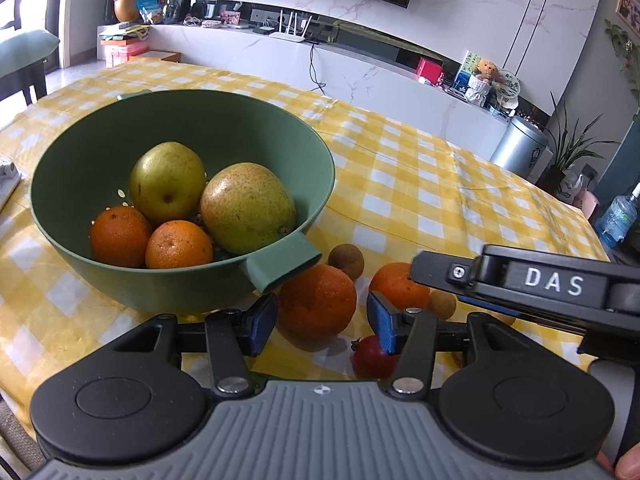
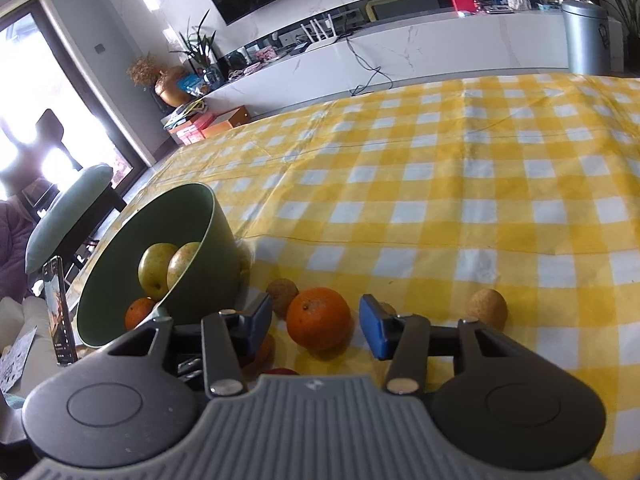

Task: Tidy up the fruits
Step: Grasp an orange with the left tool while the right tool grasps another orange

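Blue-padded left tongs (image 1: 322, 322) spread wide, released, straddling an orange (image 1: 317, 300) on the bench (image 1: 440, 184), a small red fruit (image 1: 370, 356) at 5 o'clock of it. Right tongs (image 2: 316, 326) likewise released, gaping around another orange (image 2: 319, 318). Farther, at 10 o'clock, green bowl (image 1: 72, 152) holds two pears and two oranges.

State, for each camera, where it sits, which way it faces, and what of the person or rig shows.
Left wrist: sits behind the open left gripper, facing the green bowl and an orange between its fingers; the right gripper and a fingertip intrude at right.
Right wrist: sits behind the open right gripper, facing another orange on the checked tablecloth.
Shared: bowl, pears, tablecloth, TV wall.
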A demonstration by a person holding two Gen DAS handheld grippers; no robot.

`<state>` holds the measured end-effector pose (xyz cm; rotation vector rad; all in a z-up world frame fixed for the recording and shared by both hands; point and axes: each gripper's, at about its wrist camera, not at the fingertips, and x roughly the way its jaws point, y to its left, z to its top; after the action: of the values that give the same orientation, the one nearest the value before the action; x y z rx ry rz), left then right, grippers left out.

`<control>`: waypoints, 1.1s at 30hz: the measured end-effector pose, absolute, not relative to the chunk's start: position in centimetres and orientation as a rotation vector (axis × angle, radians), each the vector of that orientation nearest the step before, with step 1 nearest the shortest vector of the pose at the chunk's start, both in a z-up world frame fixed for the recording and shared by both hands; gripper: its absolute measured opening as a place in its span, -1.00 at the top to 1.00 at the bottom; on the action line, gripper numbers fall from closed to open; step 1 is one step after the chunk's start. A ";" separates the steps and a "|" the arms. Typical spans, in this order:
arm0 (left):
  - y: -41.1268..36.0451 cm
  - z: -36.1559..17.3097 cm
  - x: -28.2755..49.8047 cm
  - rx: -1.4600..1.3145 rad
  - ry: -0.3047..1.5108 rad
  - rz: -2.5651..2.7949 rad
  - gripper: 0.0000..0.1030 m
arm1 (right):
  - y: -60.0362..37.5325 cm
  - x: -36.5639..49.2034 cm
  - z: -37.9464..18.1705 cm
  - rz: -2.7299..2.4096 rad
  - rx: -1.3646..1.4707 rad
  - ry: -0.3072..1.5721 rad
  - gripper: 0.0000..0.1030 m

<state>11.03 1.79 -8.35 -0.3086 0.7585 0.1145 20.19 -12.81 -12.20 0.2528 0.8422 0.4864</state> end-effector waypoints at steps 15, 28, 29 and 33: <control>2.8 -9.3 11.9 -0.368 0.788 0.100 -0.20 | -10.3 21.7 -13.4 0.506 0.120 0.866 0.09; 2.6 -9.4 11.8 -0.335 0.786 0.064 -0.01 | -10.0 22.4 -14.2 0.484 0.086 0.903 0.12; 2.7 -9.5 11.9 -0.337 0.785 0.062 -0.01 | -10.0 22.4 -14.2 0.491 0.096 0.907 0.21; 2.7 -9.5 11.8 -0.328 0.781 0.051 0.03 | -9.9 22.2 -14.1 0.494 0.089 0.903 0.23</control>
<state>11.83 2.72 -9.46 -0.3279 0.7813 0.0512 22.23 -9.90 -14.07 0.0891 0.9029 0.4944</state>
